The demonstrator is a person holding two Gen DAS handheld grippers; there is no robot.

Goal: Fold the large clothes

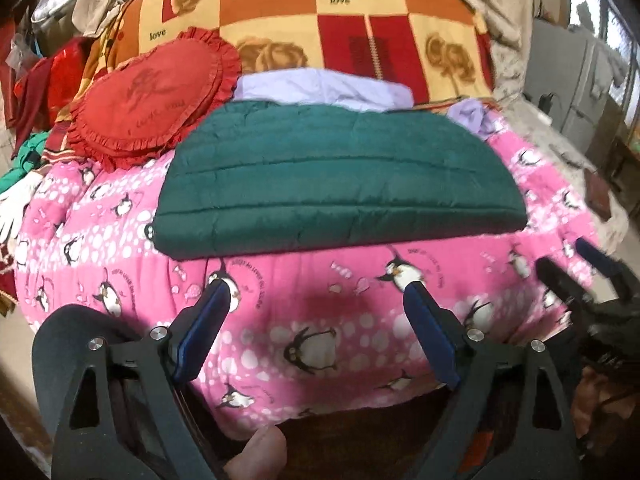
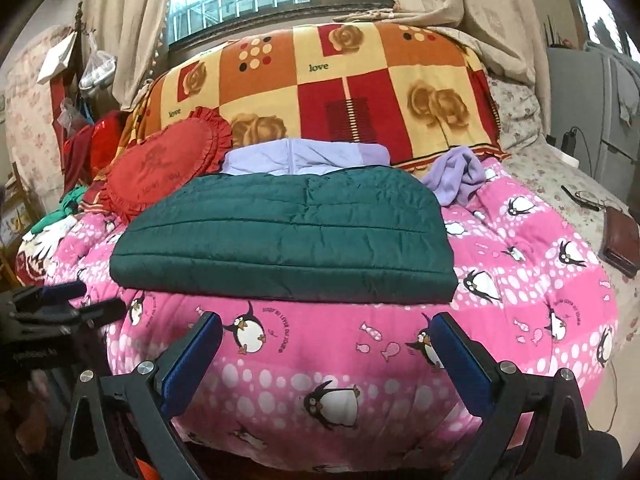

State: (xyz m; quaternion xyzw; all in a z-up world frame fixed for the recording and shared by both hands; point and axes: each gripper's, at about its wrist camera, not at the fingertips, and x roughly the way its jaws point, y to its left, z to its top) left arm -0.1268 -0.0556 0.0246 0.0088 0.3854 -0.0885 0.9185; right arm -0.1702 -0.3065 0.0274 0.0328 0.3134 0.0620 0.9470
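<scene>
A dark green quilted jacket (image 1: 340,180) lies folded into a flat rectangle on the pink penguin quilt (image 1: 320,312); it also shows in the right wrist view (image 2: 288,240). My left gripper (image 1: 318,286) is open and empty, held back over the quilt's near edge, short of the jacket. My right gripper (image 2: 328,318) is open and empty, also just short of the jacket's near edge. The right gripper shows at the right edge of the left wrist view (image 1: 576,264), and the left gripper at the left edge of the right wrist view (image 2: 80,300).
A folded lilac garment (image 2: 304,156) lies behind the jacket, with a crumpled lilac one (image 2: 456,176) to its right. A red heart cushion (image 2: 164,168) sits at the left. An orange rose blanket (image 2: 340,92) rises behind. A brown wallet (image 2: 620,240) lies far right.
</scene>
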